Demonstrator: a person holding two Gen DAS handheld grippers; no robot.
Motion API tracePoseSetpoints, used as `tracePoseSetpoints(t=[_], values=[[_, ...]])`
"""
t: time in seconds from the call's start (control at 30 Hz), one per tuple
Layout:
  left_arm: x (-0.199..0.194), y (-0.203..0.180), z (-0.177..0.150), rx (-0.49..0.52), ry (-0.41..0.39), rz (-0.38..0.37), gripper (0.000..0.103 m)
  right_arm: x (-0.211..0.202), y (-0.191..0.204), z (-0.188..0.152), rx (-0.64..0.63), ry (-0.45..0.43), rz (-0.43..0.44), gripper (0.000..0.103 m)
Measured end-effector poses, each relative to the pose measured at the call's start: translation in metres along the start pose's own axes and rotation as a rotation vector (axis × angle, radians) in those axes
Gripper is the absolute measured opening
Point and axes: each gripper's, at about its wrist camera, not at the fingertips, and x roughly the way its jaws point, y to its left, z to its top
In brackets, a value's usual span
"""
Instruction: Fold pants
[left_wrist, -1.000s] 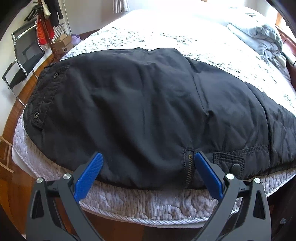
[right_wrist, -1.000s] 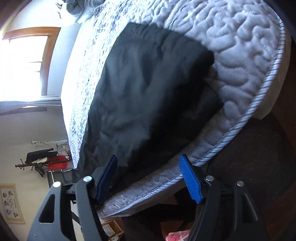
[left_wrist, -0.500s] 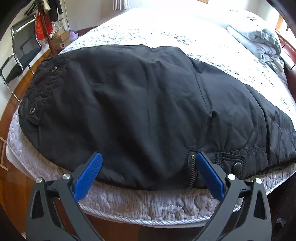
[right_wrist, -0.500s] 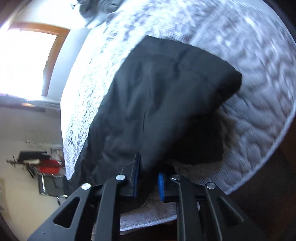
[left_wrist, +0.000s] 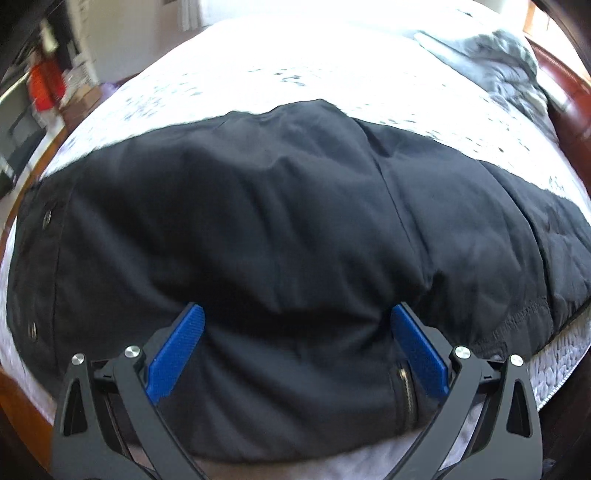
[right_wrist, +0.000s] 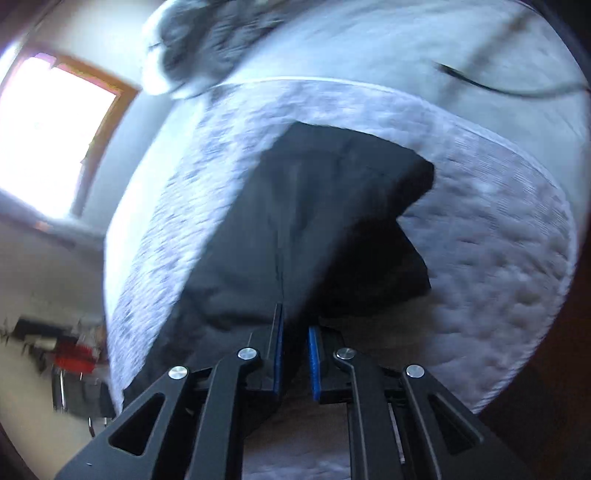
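Black pants (left_wrist: 280, 236) lie spread across the white quilted bed (left_wrist: 295, 74), waistband with snaps at the left, a zipper near the front edge. My left gripper (left_wrist: 295, 347) is open, its blue pads straddling the near edge of the pants by the zipper. In the right wrist view my right gripper (right_wrist: 295, 354) is shut on the edge of a pant leg (right_wrist: 314, 221) and lifts it off the mattress (right_wrist: 498, 258); the leg end hangs folded beyond.
A crumpled grey blanket (left_wrist: 495, 62) lies at the bed's far right, also in the right wrist view (right_wrist: 207, 40). A wooden bed frame (left_wrist: 569, 96) borders the right side. A chair and red items (left_wrist: 44, 85) stand at the far left. A bright window (right_wrist: 48, 129) is at the left.
My right gripper closed on the pant leg edge and raised it. My left gripper moved forward over the pants' near edge, still open.
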Motion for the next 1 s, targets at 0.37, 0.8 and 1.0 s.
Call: tracePoseSetpoints(t=[0.37, 0.8, 1.0], values=[[-0.003, -0.011, 0.005, -0.010, -0.020, -0.018, 0.100, 0.009, -0.030, -0.011, 0.006, 0.016, -0.012, 0.041], [-0.069, 0.050, -0.046, -0.200, -0.056, -0.026, 0.100, 0.003, -0.045, -0.005, 0.098, -0.053, 0.015, 0.017], [-0.088, 0.078, -0.058, -0.342, -0.099, -0.066, 0.100, -0.031, 0.027, -0.017, -0.164, -0.193, -0.046, 0.013]])
